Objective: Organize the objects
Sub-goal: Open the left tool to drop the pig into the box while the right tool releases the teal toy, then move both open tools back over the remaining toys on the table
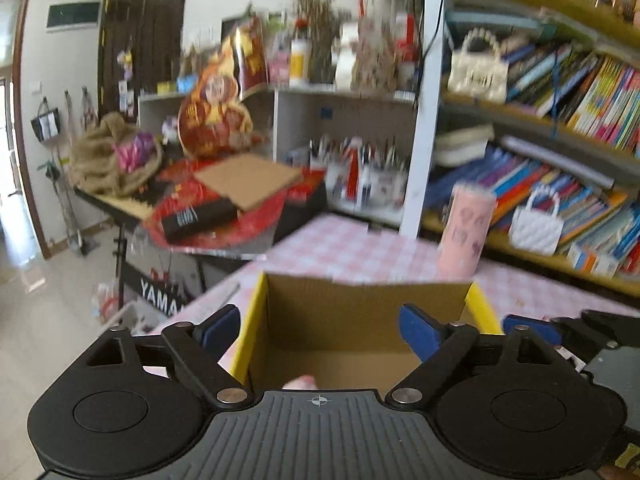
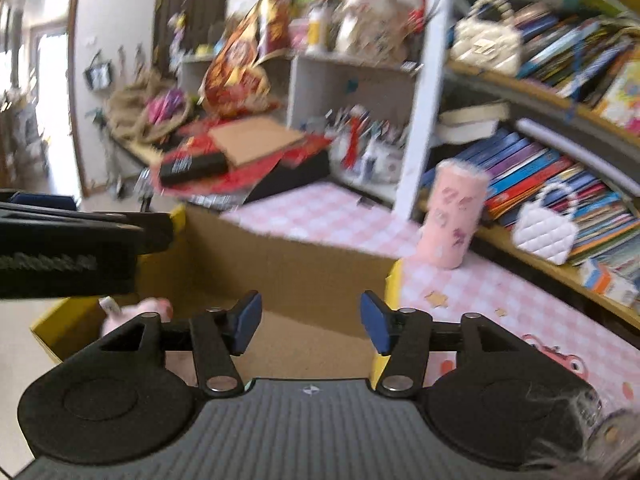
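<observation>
An open cardboard box (image 1: 352, 304) with yellow outer sides stands on the pink checked table; it shows too as the box (image 2: 288, 264) in the right wrist view. A pink soft toy (image 1: 300, 382) lies on its floor, seen as the toy (image 2: 136, 312) at the box's left end. My left gripper (image 1: 320, 330) hangs above the box, jaws wide open, nothing between them. My right gripper (image 2: 311, 322) is over the box's right part, open and empty. The left gripper's black body (image 2: 72, 248) crosses the right wrist view at the left.
A pink printed cup (image 1: 466, 232) stands on the table behind the box, also the cup (image 2: 454, 216). Bookshelves (image 1: 560, 128) with white handbags (image 1: 536, 224) run along the right. A cluttered side table (image 1: 224, 200) with red items and cardboard lies at the back left.
</observation>
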The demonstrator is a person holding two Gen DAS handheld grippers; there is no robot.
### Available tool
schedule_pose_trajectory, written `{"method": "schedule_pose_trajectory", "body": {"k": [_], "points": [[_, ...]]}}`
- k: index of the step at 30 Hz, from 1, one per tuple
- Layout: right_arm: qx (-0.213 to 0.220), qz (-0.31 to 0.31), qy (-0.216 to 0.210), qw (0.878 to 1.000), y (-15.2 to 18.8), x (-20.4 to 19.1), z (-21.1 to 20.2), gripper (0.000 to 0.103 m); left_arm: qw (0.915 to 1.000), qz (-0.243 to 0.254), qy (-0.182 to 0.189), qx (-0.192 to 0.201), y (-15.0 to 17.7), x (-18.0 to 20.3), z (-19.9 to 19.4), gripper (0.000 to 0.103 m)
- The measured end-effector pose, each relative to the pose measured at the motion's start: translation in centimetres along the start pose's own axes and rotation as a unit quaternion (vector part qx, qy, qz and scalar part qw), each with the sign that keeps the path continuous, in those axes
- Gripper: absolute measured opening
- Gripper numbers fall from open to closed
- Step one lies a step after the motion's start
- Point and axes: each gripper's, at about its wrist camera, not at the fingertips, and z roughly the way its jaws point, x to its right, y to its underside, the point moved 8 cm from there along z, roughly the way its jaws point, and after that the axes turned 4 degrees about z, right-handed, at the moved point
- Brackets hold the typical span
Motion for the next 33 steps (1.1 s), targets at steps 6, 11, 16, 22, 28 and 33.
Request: {"method": "schedule_pose_trajectory", "body": {"k": [6, 11, 16, 22, 28, 33], "points": [[0.033, 0.034, 0.043, 0.998, 0.3, 0.9, -4.8, 0.057, 0.9995, -0.010, 0.020, 0.024, -0.3, -0.5, -3.4, 0.094], [0.031, 0.053, 0.068, 0.996, 2.4, 0.6, -8.0, 0.058, 0.9988, -0.002, 0.042, 0.025, 0.9, -0.6, -5.8, 0.094], [0.011, 0.056, 0.088, 0.995, 5.7, -0.8, -10.6, 0.062, 0.9985, 0.011, 0.054, 0.003, 3.9, -0.9, -7.9, 0.094], [-0.027, 0.070, 0.123, 0.990, 10.2, -1.6, -13.0, 0.064, 0.9976, 0.027, 0.055, -0.033, 7.8, -1.1, -10.2, 0.098], [-0.051, 0.093, 0.155, 0.982, 14.3, -1.8, -16.0, 0.067, 0.9942, 0.049, 0.074, -0.060, 10.9, -0.4, -11.6, 0.098], [-0.068, 0.113, 0.185, 0.974, 17.0, -1.2, -18.3, 0.068, 0.9889, 0.073, 0.103, -0.079, 13.0, 1.5, -12.6, 0.098]]}}
